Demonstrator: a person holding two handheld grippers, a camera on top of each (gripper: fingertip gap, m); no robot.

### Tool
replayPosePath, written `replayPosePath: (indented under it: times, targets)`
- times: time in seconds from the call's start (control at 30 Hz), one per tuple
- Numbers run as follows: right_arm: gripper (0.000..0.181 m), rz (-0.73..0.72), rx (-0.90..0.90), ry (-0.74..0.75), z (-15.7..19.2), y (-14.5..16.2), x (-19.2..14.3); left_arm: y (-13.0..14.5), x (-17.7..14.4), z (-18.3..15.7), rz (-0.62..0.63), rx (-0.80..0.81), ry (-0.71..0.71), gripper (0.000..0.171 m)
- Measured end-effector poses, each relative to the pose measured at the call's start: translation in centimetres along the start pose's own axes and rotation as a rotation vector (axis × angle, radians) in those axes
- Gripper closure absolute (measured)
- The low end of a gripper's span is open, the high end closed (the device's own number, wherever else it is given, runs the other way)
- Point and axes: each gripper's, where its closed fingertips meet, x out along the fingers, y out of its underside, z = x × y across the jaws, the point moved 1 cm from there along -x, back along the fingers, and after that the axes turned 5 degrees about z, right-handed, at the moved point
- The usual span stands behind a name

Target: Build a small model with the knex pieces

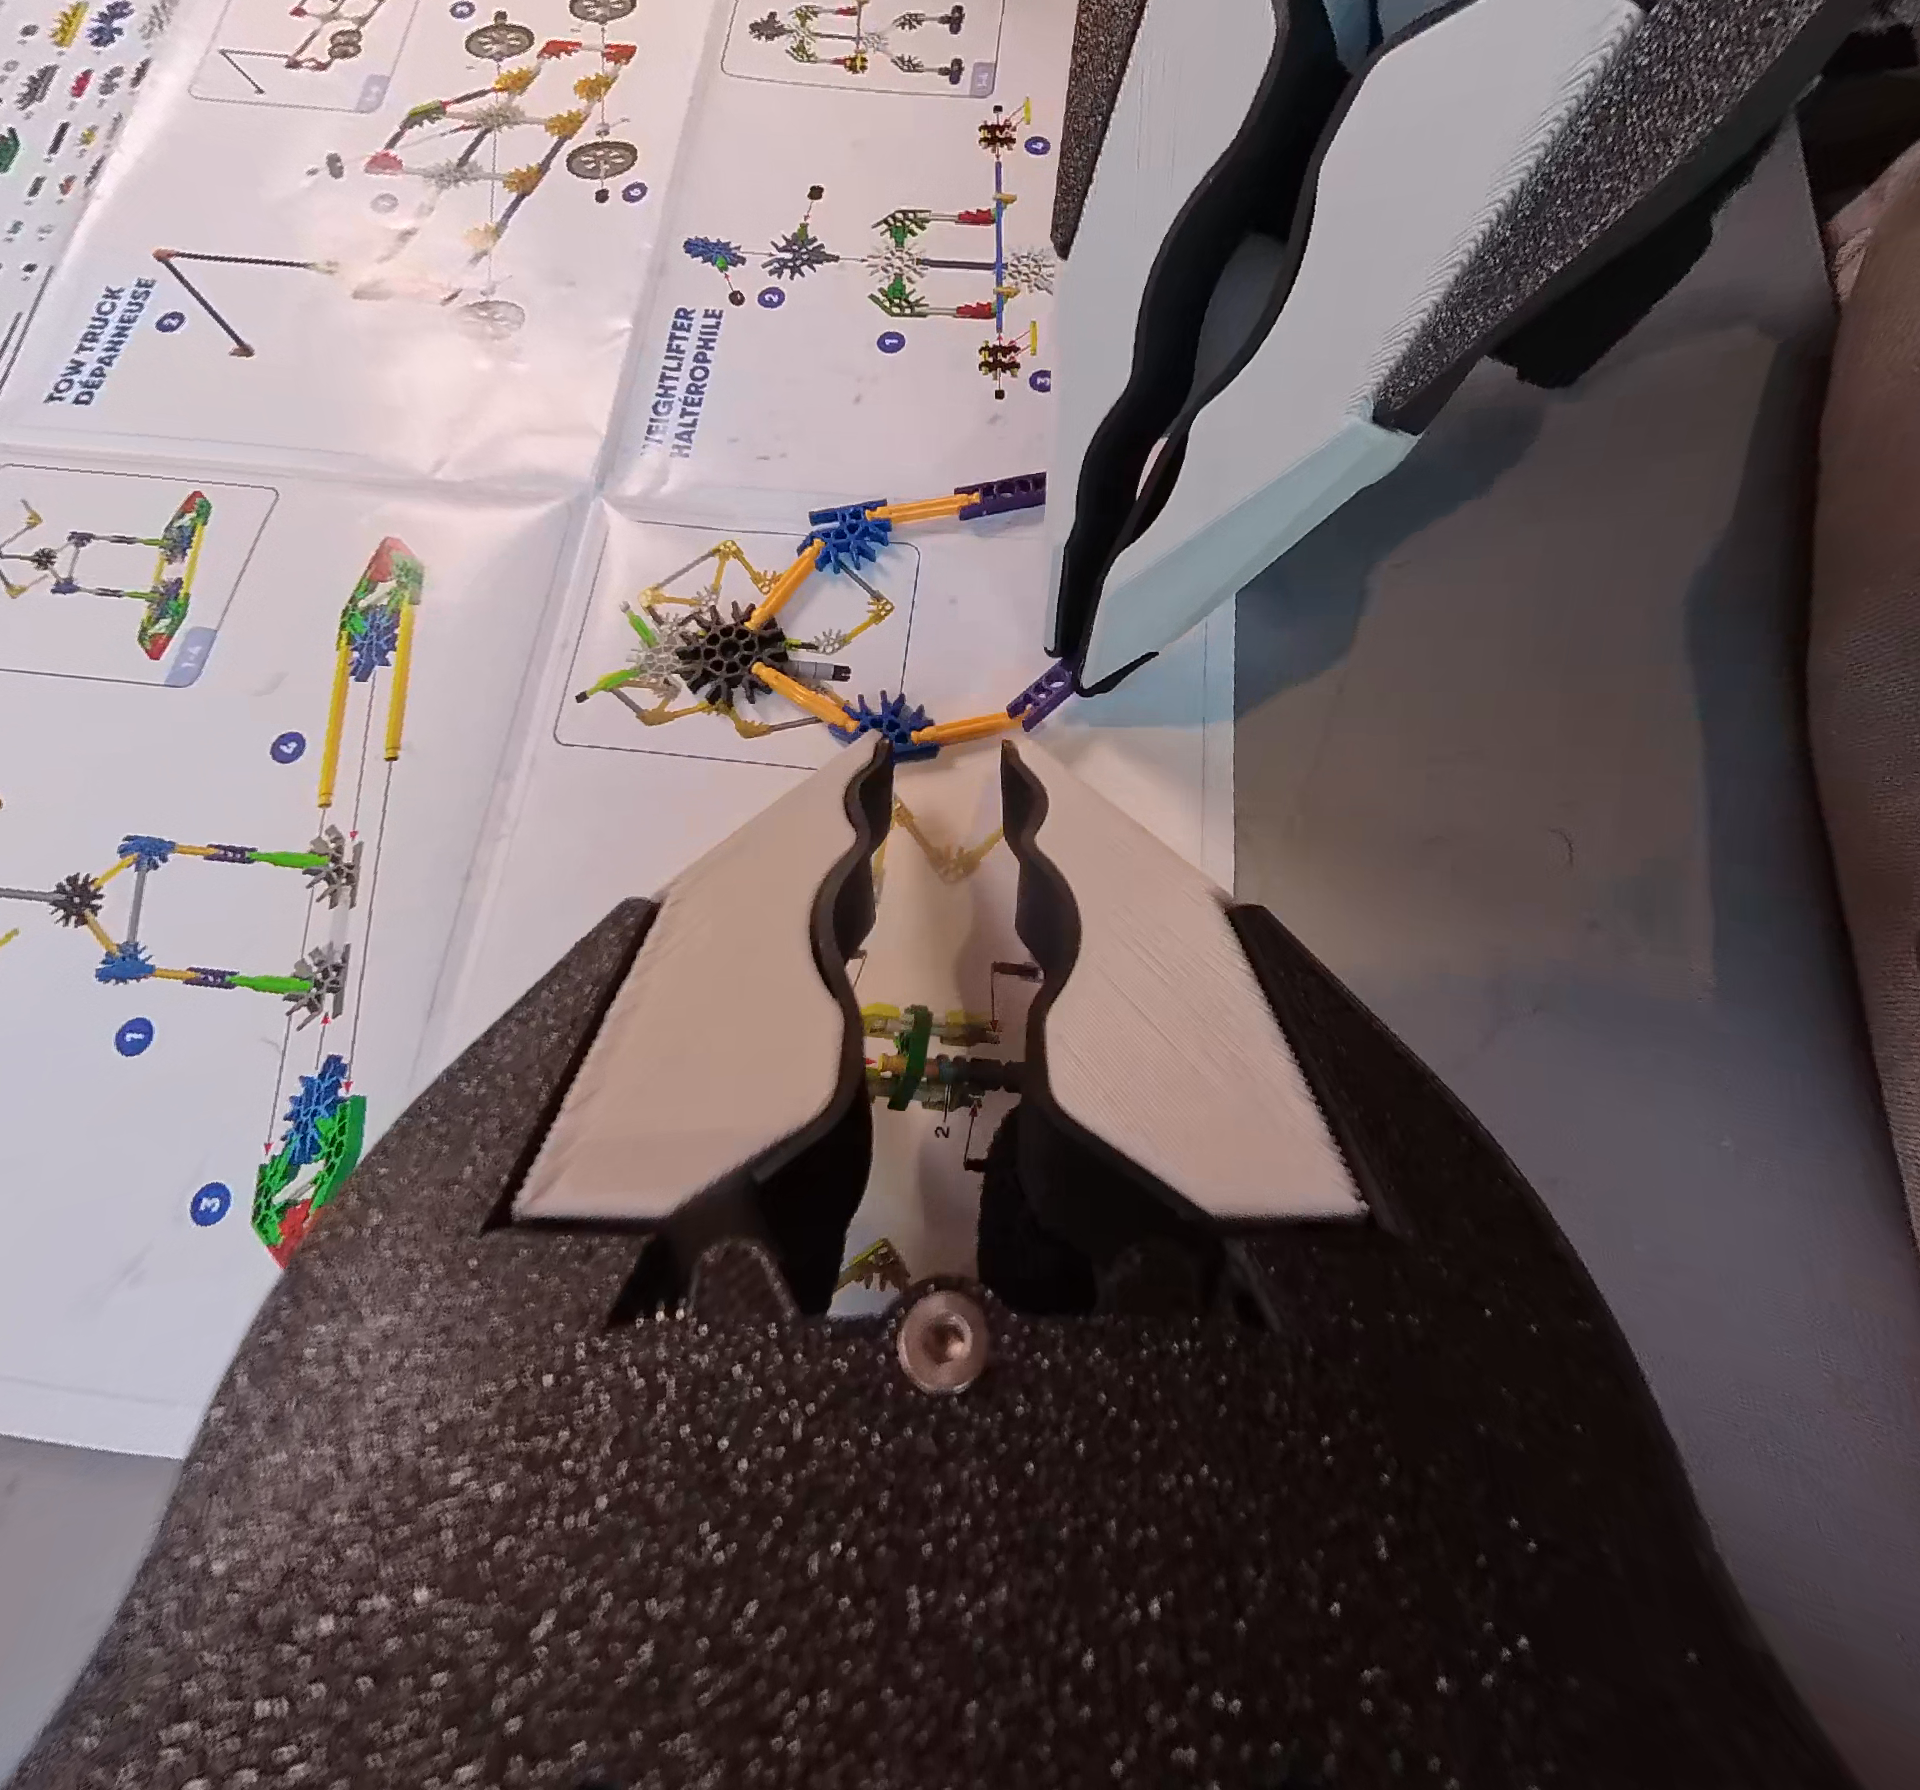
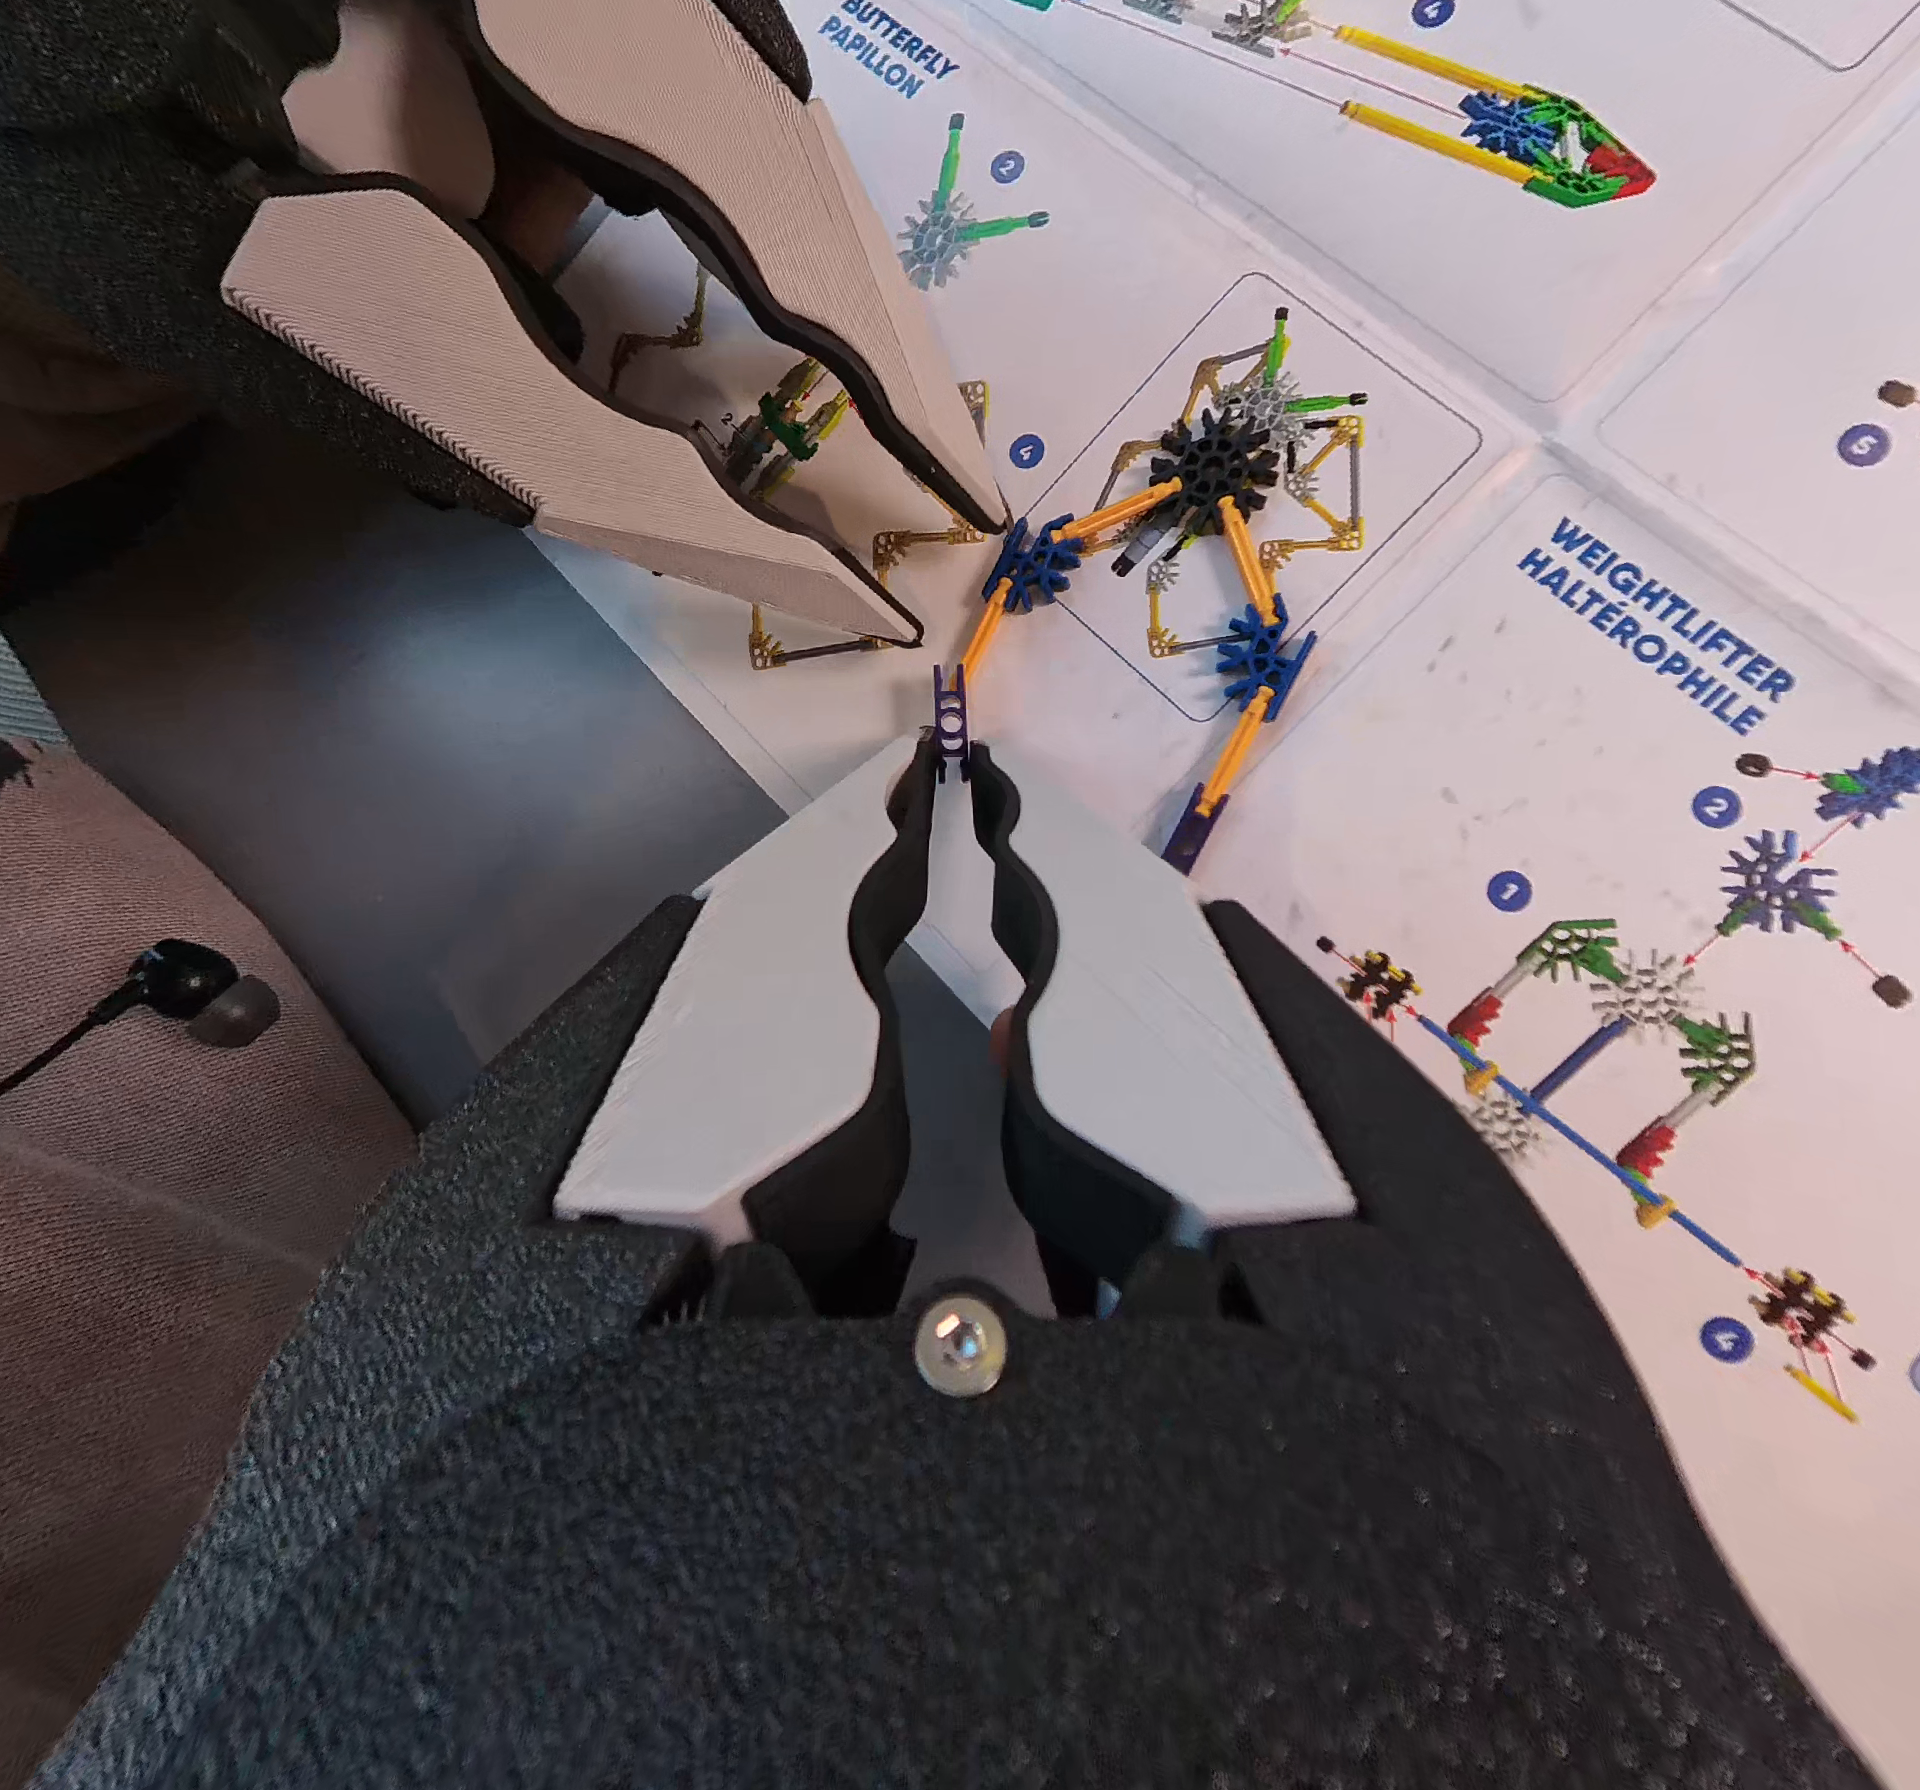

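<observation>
The right gripper is closed down to a narrow gap, its fingertips pinching the near end of a purple connector. The left gripper stands part open and holds nothing; its tips hover just short of a blue snowflake connector, and whether one tip touches it cannot be told.

The assembly lies flat on a printed instruction sheet spread over a grey table. At its centre sits a black hub. Two orange-yellow rods run out from the hub to two blue snowflake connectors, and from each of these a further orange-yellow rod leads to a purple end piece. The second blue connector and its purple end piece lie farther off, untouched by either tool.

The held purple connector lies straight ahead of the right gripper, its long axis in line with the fingers. The rod beyond it runs on away from the right gripper and slightly right to the nearer blue connector. In the right wrist view the left gripper comes in from the far left, its tips just beside that same blue connector. The left gripper is thus the nearer tool to the joint, the right to the chain's end.

A black earbud on its cord rests on pinkish fabric at the near left, well apart from the work.
</observation>
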Motion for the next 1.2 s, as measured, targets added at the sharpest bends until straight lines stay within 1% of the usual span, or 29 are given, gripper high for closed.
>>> replayPosePath:
  times: [0.33,0.43,0.53,0.63,0.7,0.77,0.87,1.0,1.07,1.2]
  targets:
    - [0.171,-0.002,0.027,0.039,0.3,0.1,0.0,-0.4,0.4,-0.4,0.000,0.028,-0.015,0.151]
    - [0.170,-0.001,0.010,0.054,0.3,0.1,0.0,-0.5,0.5,-0.2,-0.003,0.035,-0.041,0.152]
    - [0.168,-0.010,-0.043,0.071,0.6,0.0,0.0,-0.8,0.5,0.4,-0.013,0.030,-0.082,0.152]
    - [0.172,-0.020,-0.101,0.118,0.5,-0.2,0.1,-0.8,0.2,1.1,-0.022,0.004,-0.107,0.152]
    - [0.179,-0.018,-0.095,0.117,0.4,-0.2,0.3,-0.5,0.2,1.4,-0.013,-0.006,-0.115,0.152]
    - [0.179,-0.020,-0.051,0.085,0.3,-0.2,0.3,-0.5,0.1,1.5,-0.014,-0.010,-0.113,0.152]
    - [0.180,-0.042,0.075,0.002,-0.2,-0.3,-0.2,-0.4,-0.1,1.4,-0.018,-0.013,-0.102,0.152]
    - [0.179,-0.109,0.284,-0.171,-0.1,-0.7,-0.7,-0.5,-0.1,1.2,-0.025,-0.013,-0.081,0.152]
    - [0.180,-0.134,0.368,-0.231,0.0,-0.8,-0.9,-0.5,0.0,1.0,-0.021,-0.004,-0.078,0.152]
    - [0.180,-0.126,0.420,-0.203,-0.3,-0.2,-0.5,-0.5,0.4,0.6,-0.013,0.011,-0.069,0.152]
